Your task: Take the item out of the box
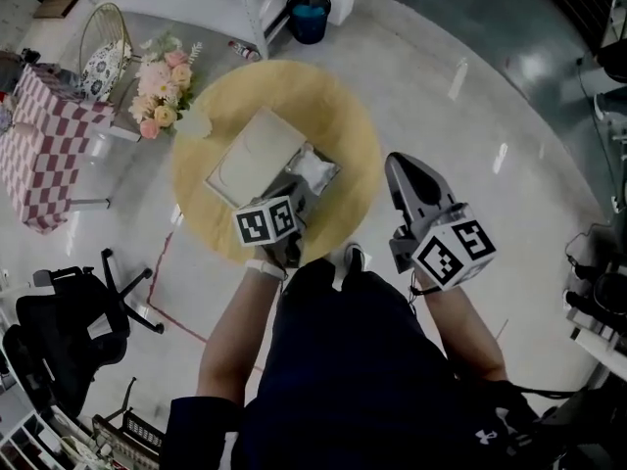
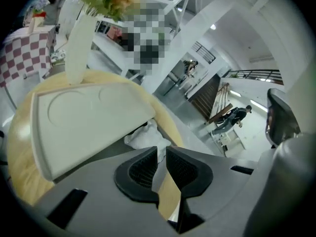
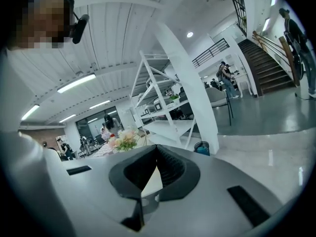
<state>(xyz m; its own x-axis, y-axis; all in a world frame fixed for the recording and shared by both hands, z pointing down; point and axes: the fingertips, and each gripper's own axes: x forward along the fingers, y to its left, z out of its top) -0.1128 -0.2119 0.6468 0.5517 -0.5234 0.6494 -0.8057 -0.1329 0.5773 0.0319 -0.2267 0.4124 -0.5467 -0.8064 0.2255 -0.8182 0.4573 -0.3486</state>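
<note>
Left tongs [image 2: 161,152]: pads a narrow slit apart, nothing between them. They hang low over the table [image 1: 343,116] near its 6 o'clock edge.

The bag [image 2: 144,136] lies just beyond the tips at 12 o'clock, in the grey open part of the box [image 2: 103,151]. Contact with the tongs cannot be told. The open lid [image 2: 84,122] stands at 10 o'clock, its edge just over the bag.

Right tongs [image 3: 157,149]: tips together, empty, past the table's 4 o'clock edge, well apart from the box.

A vase [image 1: 196,123] stands at the table's 10 o'clock edge. Bare tabletop lies from 1 to 3 o'clock of the box.

Bag: white, crumpled, glossy.
</note>
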